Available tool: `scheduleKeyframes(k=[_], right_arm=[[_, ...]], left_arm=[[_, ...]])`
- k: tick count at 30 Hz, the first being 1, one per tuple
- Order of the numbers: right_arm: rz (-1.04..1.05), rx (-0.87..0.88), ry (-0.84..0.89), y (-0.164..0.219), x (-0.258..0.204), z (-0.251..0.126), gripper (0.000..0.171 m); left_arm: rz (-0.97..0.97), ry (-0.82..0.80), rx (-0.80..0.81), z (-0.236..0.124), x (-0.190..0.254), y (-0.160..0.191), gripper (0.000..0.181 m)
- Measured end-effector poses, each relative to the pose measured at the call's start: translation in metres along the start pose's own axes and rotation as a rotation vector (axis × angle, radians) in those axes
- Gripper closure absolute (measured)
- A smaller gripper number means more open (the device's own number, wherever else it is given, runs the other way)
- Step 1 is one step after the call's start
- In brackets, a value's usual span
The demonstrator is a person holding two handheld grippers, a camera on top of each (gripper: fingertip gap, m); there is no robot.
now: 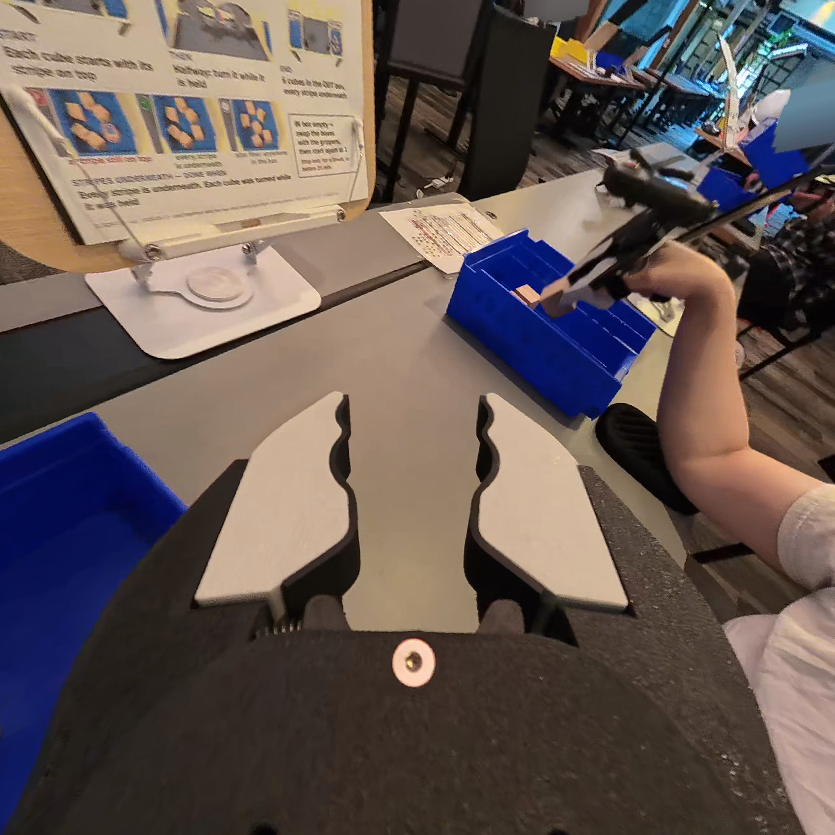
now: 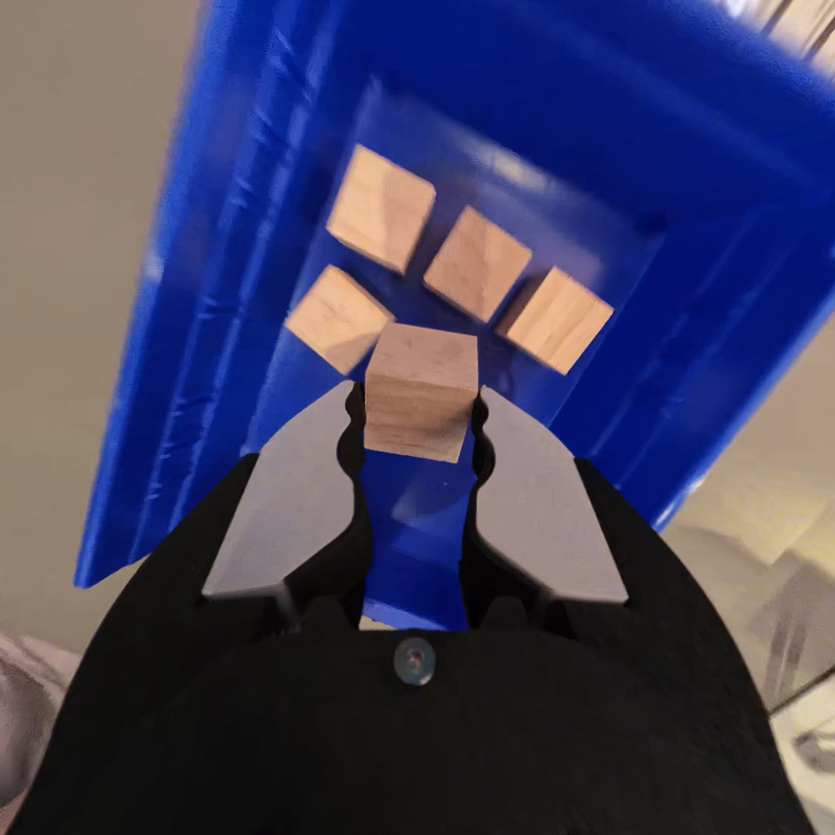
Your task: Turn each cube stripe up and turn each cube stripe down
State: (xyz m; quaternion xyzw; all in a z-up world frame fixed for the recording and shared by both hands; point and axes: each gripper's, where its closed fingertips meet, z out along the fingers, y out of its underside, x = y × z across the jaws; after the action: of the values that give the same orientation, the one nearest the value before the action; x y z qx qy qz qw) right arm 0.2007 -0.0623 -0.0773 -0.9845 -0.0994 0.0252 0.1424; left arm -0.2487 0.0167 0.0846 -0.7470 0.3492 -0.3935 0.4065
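One cube pinched in the right claw, directly above the blue bin

Four more cubes (image 2: 474, 262) lie on the floor of the blue bin (image 2: 217, 316), from 11 to 1 o'clock beyond the held cube (image 2: 418, 393); the free floor is at 6 o'clock, under the tips. The right claw (image 2: 418, 397) presses the cube by its two side faces, and no stripe shows on the visible faces. The left claw (image 1: 413, 402) is spread and empty over the table (image 1: 384, 343), well apart; a second blue bin (image 1: 58, 519) sits at its 9 o'clock.

Plain wooden cube (image 2: 420, 397), no stripe showing, above four loose cubes (image 2: 476, 264) in blue bin (image 2: 235, 271)
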Motion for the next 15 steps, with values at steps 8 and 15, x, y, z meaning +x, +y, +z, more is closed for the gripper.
scheduleKeyframes(k=[8,15], right_arm=[[0.083,-0.245,0.01,0.022,0.004,0.044,0.125],[0.099,-0.218,0.004,0.013,0.006,0.053,0.125]], left_arm=[[0.024,-0.049,-0.026,-0.004,-0.003,0.003,0.128],[0.034,-0.059,-0.059,0.001,-0.004,0.009,0.129]])
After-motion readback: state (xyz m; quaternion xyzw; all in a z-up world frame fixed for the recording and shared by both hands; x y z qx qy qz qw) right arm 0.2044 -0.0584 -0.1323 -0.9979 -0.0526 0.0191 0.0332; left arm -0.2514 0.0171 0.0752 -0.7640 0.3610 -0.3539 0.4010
